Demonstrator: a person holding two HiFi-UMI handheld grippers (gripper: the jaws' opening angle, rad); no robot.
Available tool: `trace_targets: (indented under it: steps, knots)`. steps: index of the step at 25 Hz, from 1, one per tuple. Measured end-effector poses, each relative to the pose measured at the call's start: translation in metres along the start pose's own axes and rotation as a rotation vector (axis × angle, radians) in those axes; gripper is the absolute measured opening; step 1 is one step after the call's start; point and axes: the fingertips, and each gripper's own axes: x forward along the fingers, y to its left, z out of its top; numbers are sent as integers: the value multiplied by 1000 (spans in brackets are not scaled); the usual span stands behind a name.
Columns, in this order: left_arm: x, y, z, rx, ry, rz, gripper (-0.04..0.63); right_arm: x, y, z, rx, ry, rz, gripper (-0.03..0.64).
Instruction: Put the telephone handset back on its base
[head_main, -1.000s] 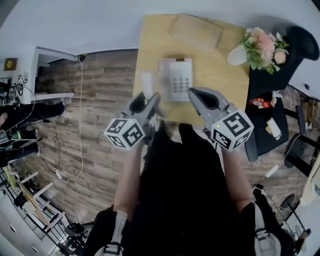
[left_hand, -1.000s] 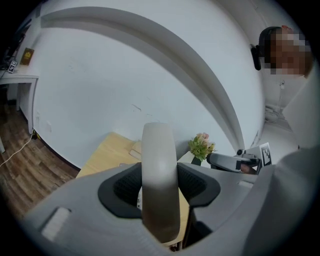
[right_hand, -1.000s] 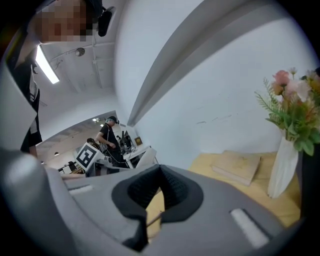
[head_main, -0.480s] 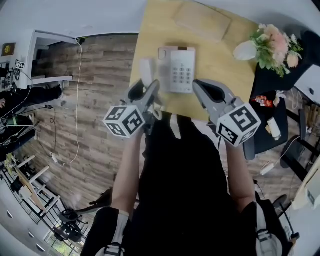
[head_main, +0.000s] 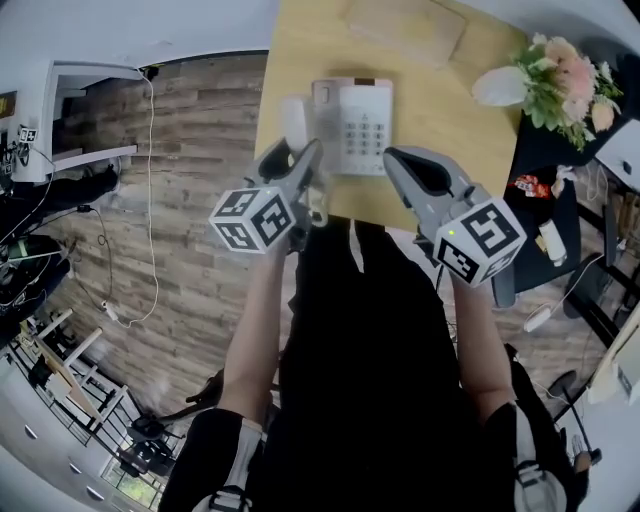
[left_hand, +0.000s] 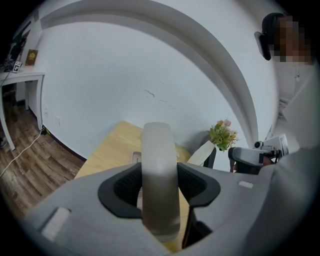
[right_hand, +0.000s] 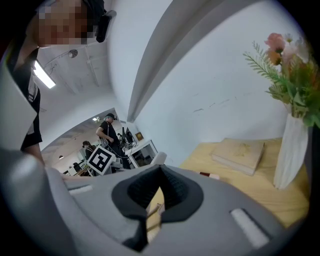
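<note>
Handset (left_hand: 159, 165) stands lengthwise upright, clamped in left hand-held gripper (left_hand: 159, 187).

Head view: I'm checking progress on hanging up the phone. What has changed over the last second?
The left gripper, still shut on the handset, edged slightly forward along the left side of the base. The handset stays off the base, and the right gripper stays shut and empty.
</note>
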Motion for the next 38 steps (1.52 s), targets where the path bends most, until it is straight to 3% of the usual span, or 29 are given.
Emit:
trace_targets:
  steps: [19, 38]
  knots:
    - [55, 29, -25, -1, 72, -9, 221, 11, -12, -19, 18, 55, -44, -2]
    - [75, 37, -37, 26, 125, 18, 221, 15, -9, -23, 28, 61, -42, 0]
